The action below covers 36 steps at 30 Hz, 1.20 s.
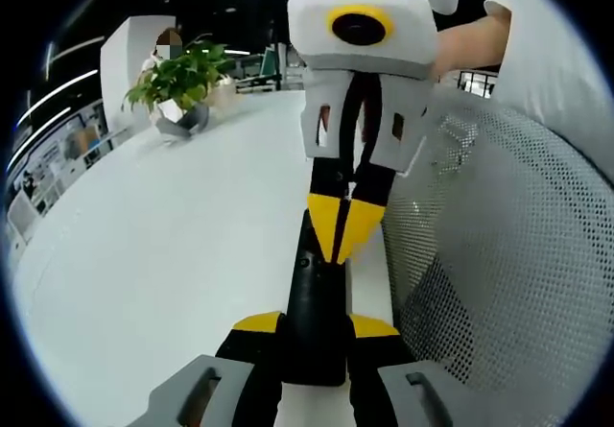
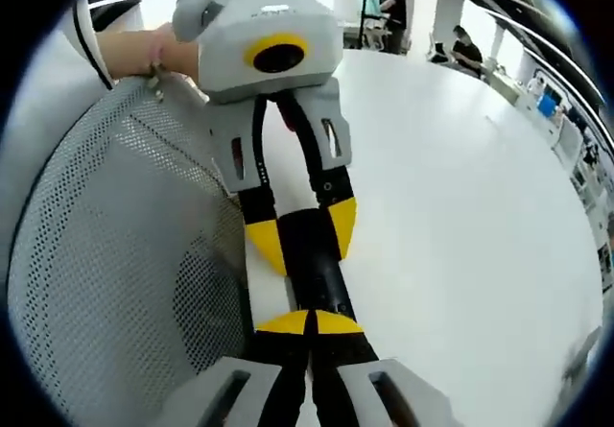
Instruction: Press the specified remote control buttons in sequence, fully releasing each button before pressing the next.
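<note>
Here the left gripper (image 1: 314,326) clamps the slim black plastic remote control (image 1: 317,302) above the white round table (image 1: 144,254) — the right gripper (image 1: 343,240), jaws closed, presses its tips onto it.

Both cams low over the white table (image 1: 144,283), facing each other, v. close. Shared: black remote (image 1: 315,302) between them, mesh chair back (image 2: 115,254) alongside.

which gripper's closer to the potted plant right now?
Neither clearly. Both meet on the black remote: left gripper clamps its near end, right gripper presses closed tips on top. The potted plant stands far across the table.
</note>
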### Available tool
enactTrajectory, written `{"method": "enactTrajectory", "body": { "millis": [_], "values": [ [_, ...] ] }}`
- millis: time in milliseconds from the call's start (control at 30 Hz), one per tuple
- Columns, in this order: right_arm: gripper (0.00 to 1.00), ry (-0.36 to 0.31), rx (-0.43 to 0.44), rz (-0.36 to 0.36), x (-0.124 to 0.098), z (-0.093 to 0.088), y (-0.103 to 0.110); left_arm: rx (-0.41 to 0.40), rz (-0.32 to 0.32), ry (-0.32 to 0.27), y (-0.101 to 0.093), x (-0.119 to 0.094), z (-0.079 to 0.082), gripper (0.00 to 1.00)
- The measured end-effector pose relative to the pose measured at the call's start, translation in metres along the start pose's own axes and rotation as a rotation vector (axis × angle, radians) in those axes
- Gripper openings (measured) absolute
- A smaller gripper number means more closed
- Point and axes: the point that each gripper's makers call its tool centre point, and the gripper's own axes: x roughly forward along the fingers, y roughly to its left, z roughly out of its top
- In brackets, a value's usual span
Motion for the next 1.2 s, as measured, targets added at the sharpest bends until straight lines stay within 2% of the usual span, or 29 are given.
{"method": "enactTrajectory", "body": {
  "millis": [133, 200, 333, 433, 600, 700, 867, 1000, 1200],
  "values": [
    [0.0, 0.013, 0.01, 0.008, 0.003, -0.001, -0.004, 0.0, 0.0, 0.0, 0.0, 0.0, 0.0, 0.24],
    [0.0, 0.027, -0.045, 0.008, 0.003, -0.002, -0.003, 0.0, 0.0, 0.0, 0.0, 0.0, 0.0, 0.24],
    [0.0, 0.041, -0.011, 0.004, 0.004, -0.001, -0.003, 0.0, 0.0, 0.0, 0.0, 0.0, 0.0, 0.24],
    [0.0, 0.049, 0.019, 0.007, 0.004, -0.001, -0.004, 0.0, 0.0, 0.0, 0.0, 0.001, -0.001, 0.24],
    [0.0, 0.018, 0.178, 0.069, 0.001, -0.002, -0.005, 0.0, 0.002, 0.0, 0.0, 0.001, 0.0, 0.24],
    [0.0, 0.039, 0.134, 0.017, 0.0, -0.005, -0.017, 0.001, 0.002, 0.0, 0.0, 0.001, 0.0, 0.24],
    [0.0, 0.04, 0.131, 0.053, 0.005, -0.001, -0.018, 0.003, 0.002, -0.001, 0.0, 0.001, 0.0, 0.24],
    [0.0, 0.078, 0.112, 0.06, 0.006, -0.001, -0.018, 0.002, 0.002, -0.001, 0.0, 0.0, 0.0, 0.24],
    [0.0, 0.141, 0.161, 0.055, 0.011, 0.0, -0.025, 0.003, 0.002, -0.001, 0.0, 0.0, 0.0, 0.24]
  ]
}}
